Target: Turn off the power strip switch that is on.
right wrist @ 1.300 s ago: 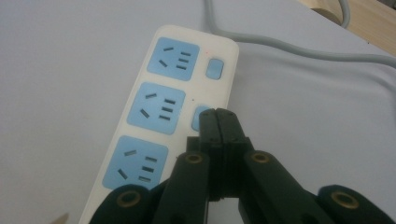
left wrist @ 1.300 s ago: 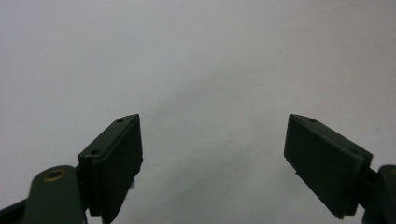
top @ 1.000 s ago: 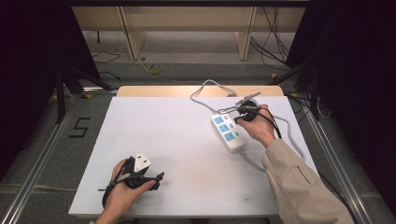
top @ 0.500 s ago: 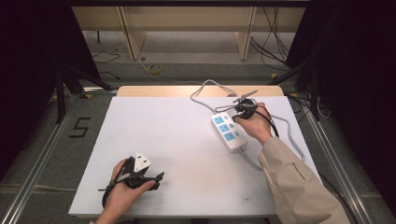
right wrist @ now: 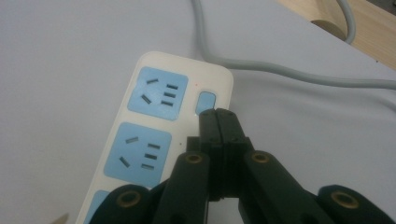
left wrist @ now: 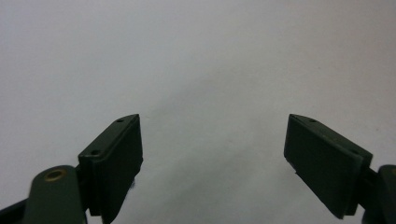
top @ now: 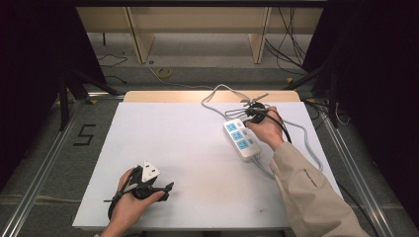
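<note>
Where blue sockets show, strip [right wrist: 154, 135] looks white.

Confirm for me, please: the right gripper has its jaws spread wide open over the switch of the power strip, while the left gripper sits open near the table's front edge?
Not quite: the right gripper view shows the right gripper with its jaws shut together, tips at the switch of the power strip. The left gripper is indeed open.

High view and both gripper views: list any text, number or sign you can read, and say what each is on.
"5": dark numeral on the grey floor left of the table.
Small mark on the sleeve of the person's right arm: too small to read.
Power strip: no readable label.
</note>
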Tool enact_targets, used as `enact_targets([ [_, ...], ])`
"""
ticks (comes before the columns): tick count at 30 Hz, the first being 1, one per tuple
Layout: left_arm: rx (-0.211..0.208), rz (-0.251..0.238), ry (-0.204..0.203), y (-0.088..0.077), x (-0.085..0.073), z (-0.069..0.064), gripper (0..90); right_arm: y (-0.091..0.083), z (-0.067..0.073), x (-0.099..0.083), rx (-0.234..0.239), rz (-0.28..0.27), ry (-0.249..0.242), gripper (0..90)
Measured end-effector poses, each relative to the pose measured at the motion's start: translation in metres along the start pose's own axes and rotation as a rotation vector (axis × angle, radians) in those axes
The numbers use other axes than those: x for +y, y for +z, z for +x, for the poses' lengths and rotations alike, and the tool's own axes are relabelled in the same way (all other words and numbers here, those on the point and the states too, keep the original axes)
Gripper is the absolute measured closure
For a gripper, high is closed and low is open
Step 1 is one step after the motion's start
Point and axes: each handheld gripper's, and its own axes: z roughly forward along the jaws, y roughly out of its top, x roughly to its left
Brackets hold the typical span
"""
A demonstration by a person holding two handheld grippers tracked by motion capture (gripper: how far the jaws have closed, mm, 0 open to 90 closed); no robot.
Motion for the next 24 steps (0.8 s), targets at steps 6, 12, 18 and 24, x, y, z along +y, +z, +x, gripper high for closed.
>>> enact_targets([
  [6, 0.001, -0.002, -0.002, 0.000, 0.000, 0.000, 19.3, 0.004, -0.001, 0.002, 0.001, 0.003, 0.005, 90.0],
  [12, 0.001, -0.003, 0.003, 0.000, 0.000, 0.000, 19.3, 0.008, 0.000, 0.006, 0.003, 0.005, 0.006, 90.0],
  [18, 0.001, -0.003, 0.001, 0.000, 0.000, 0.000, 19.3, 0.013, -0.001, 0.008, 0.005, 0.008, 0.013, 90.0],
  [24, 0.001, -0.004, 0.003, 0.000, 0.000, 0.000, 19.3, 0.016, -0.002, 0.009, 0.013, 0.007, 0.019, 90.0],
])
